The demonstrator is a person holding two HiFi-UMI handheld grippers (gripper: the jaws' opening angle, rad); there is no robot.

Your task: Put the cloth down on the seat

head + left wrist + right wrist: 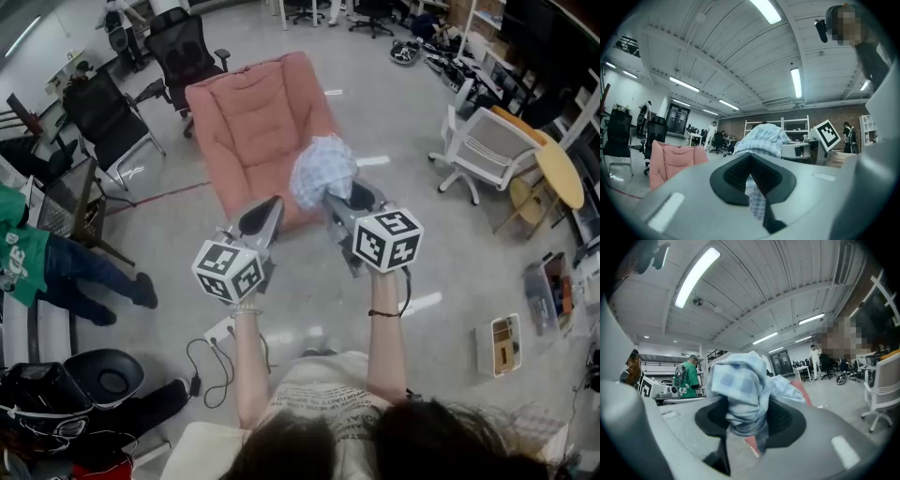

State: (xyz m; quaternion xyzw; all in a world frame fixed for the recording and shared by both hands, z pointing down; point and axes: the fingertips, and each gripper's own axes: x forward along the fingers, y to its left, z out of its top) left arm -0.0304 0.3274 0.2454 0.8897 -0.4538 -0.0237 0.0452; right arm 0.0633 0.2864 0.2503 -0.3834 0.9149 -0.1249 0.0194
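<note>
Here my right gripper (343, 198) pinches the bunched cloth (323, 169) over the front edge of the seat (251, 122); my left gripper (268, 210) nips a strip.

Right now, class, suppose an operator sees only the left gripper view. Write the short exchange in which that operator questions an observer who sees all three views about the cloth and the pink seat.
Operator: Does the right gripper have the cloth too?
Observer: Yes. In the right gripper view the cloth is bunched between its jaws, which are closed on it.
Operator: Where is the cloth relative to the pink seat?
Observer: In the head view it shows over the seat's near right corner, just ahead of the right gripper. From above I cannot tell whether it touches.
</note>
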